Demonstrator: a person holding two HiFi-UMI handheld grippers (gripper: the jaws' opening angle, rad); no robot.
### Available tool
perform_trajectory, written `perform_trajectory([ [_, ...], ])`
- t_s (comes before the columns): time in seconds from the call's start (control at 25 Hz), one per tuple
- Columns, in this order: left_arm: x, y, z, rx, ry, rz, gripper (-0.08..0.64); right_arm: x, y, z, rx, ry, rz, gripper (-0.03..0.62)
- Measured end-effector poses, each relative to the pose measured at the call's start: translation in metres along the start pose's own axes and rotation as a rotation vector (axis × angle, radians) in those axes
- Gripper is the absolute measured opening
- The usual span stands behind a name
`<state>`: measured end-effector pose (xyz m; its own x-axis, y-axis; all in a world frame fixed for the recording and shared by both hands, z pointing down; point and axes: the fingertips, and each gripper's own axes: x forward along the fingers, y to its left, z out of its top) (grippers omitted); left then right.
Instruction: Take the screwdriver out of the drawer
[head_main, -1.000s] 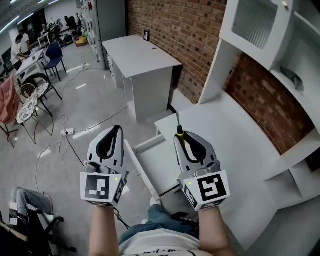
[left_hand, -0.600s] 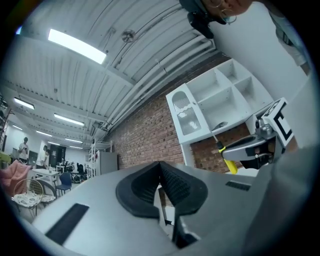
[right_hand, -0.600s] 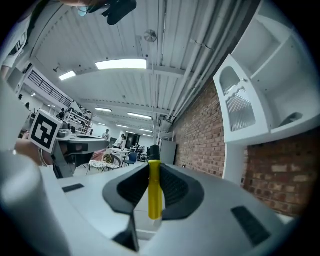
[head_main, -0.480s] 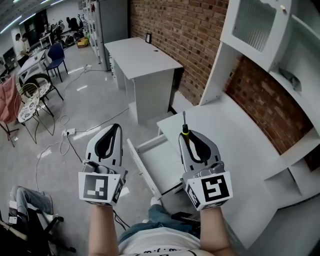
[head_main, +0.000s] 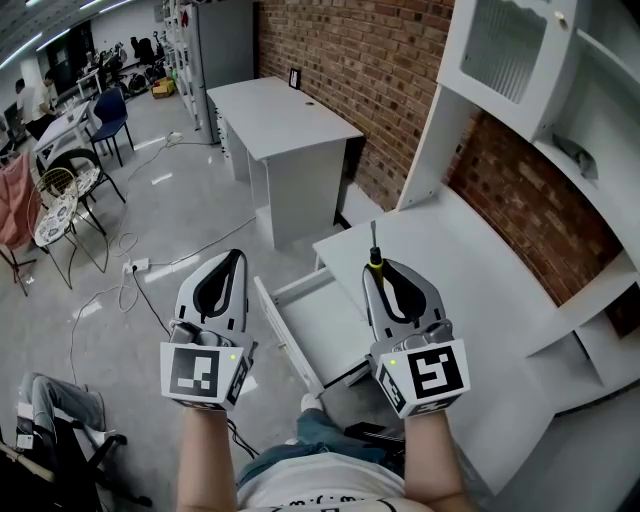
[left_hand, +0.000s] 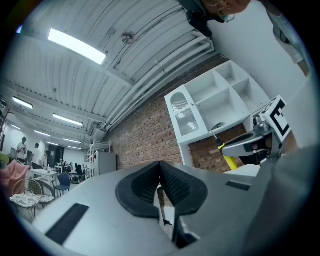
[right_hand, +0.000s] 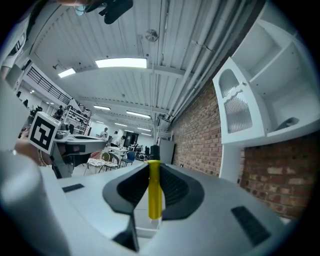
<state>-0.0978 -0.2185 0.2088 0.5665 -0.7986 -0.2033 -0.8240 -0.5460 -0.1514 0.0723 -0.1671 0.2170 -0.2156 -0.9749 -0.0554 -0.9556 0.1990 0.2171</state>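
A screwdriver (head_main: 376, 258) with a yellow handle (right_hand: 154, 190) and black collar is clamped in my right gripper (head_main: 380, 272), its thin shaft pointing up and away over the white desk (head_main: 470, 290). The gripper is held above the desk's left part, just right of the open white drawer (head_main: 318, 322), which looks bare inside. My left gripper (head_main: 226, 266) hangs over the floor left of the drawer, jaws closed together with nothing between them (left_hand: 161, 186). From the left gripper view the right gripper and the screwdriver (left_hand: 225, 152) show at the right.
A brick wall (head_main: 350, 60) runs behind the desk, with a white shelf unit (head_main: 560, 90) above it. Another white desk (head_main: 285, 125) stands farther back. Chairs (head_main: 55, 200) and cables (head_main: 140, 265) lie on the floor at left. The person's knees (head_main: 320, 430) show below.
My right gripper has carried the screwdriver a little to the right and farther over the desk, away from the drawer. The left gripper has stayed almost where it was.
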Motion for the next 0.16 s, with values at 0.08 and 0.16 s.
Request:
perform_trajectory([
  [0.08, -0.0013, -0.0011, -0.0006, 0.003, 0.002, -0.004, 0.014, -0.0012, 0.001, 0.0001, -0.003, 0.002, 0.0, 0.074],
  [0.16, -0.0028, -0.0023, -0.0014, 0.005, 0.005, -0.007, 0.014, -0.0027, 0.0018, 0.0002, -0.004, 0.004, -0.001, 0.074],
])
